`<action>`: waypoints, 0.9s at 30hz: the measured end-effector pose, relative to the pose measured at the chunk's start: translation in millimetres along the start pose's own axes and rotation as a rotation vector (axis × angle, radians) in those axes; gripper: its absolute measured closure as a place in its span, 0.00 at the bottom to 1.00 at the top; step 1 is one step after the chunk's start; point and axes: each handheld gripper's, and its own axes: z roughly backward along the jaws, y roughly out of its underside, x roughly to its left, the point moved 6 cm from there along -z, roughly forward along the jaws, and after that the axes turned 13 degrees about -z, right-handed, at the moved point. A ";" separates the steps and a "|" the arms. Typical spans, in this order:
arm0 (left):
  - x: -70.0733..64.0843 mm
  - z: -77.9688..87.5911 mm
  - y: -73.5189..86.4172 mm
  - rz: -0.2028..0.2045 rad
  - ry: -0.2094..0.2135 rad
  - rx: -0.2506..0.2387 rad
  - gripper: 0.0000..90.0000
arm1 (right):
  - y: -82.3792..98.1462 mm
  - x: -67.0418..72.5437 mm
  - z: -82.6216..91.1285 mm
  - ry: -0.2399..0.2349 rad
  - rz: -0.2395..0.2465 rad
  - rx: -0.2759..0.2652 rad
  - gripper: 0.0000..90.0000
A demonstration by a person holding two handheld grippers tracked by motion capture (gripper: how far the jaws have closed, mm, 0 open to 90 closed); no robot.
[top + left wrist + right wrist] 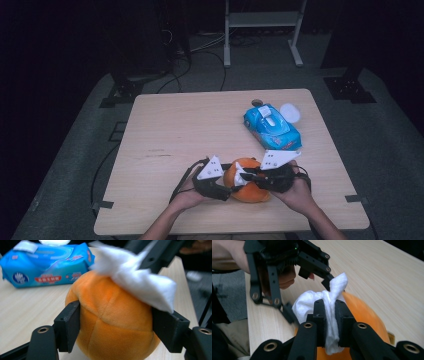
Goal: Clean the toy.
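Near the table's (165,125) front edge, my left gripper (116,326) clamped the orange plush ball (112,322) by its sides to steady it. My right gripper (329,315) pinched a white wipe (332,302) tight, draping it over the ball's top for wiping. Both hands faced inward, opposing. Toward the far right corner lay the blue wipes pack (272,127).

place: lab | signs: black curtains, floor cables (172,75), metal stand (262,30)
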 end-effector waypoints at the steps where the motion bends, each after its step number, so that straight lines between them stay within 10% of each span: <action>1: 0.0 0.4 0.3 -0.004 0.001 -0.002 0.33 | -0.3 -1.0 0.5 0.000 0.003 0.004 0.88; 4: 1.8 1.2 4.6 0.002 0.009 -0.003 0.33 | 3.7 -15.3 6.9 0.032 -0.029 -0.004 0.88; 11: 11.9 -1.4 11.4 0.154 0.034 -0.055 0.23 | 22.3 -39.9 15.2 0.061 -0.109 0.014 0.89; 21: -4.5 -2.6 -3.1 -0.031 -0.003 0.003 0.32 | 2.0 0.4 2.6 -0.003 -0.012 -0.003 0.88; 27: -1.0 -1.2 2.5 -0.010 0.010 -0.015 0.33 | 2.1 -13.1 5.0 0.030 -0.031 -0.015 0.89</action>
